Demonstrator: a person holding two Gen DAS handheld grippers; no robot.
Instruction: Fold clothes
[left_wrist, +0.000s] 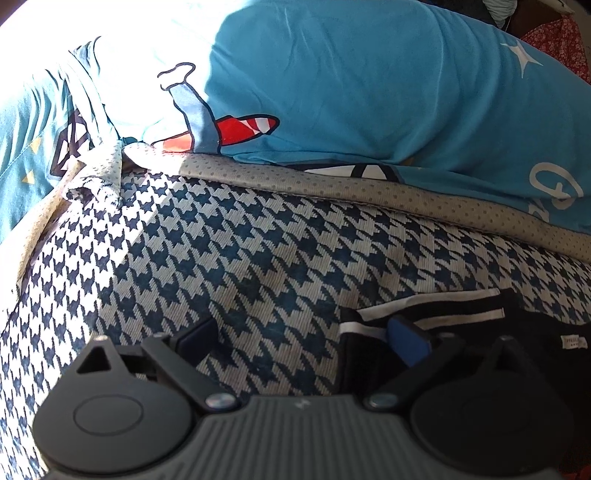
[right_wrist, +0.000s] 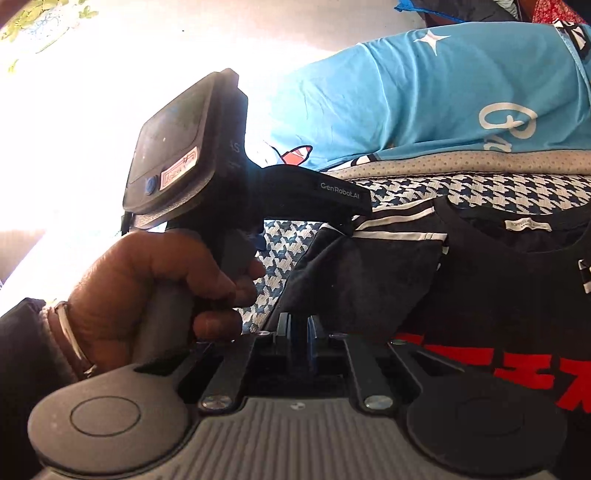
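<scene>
A black T-shirt (right_wrist: 480, 280) with red print and white-striped sleeves lies on the houndstooth cover (left_wrist: 240, 258). My left gripper (left_wrist: 301, 338) is open wide over the cover. Its right finger (left_wrist: 408, 341) rests at the striped sleeve (left_wrist: 424, 314), and nothing is pinched between the pads. In the right wrist view a person's hand (right_wrist: 147, 280) holds the left gripper's handle, just left of the sleeve. My right gripper (right_wrist: 298, 328) is shut low against the shirt's left side, and the black cloth runs up into its pads.
A blue printed pillow or quilt (left_wrist: 369, 92) bulges along the far side, over a beige dotted sheet edge (left_wrist: 332, 188). Strong sunlight washes out the left. Red floral fabric (left_wrist: 554, 40) shows at the far right corner.
</scene>
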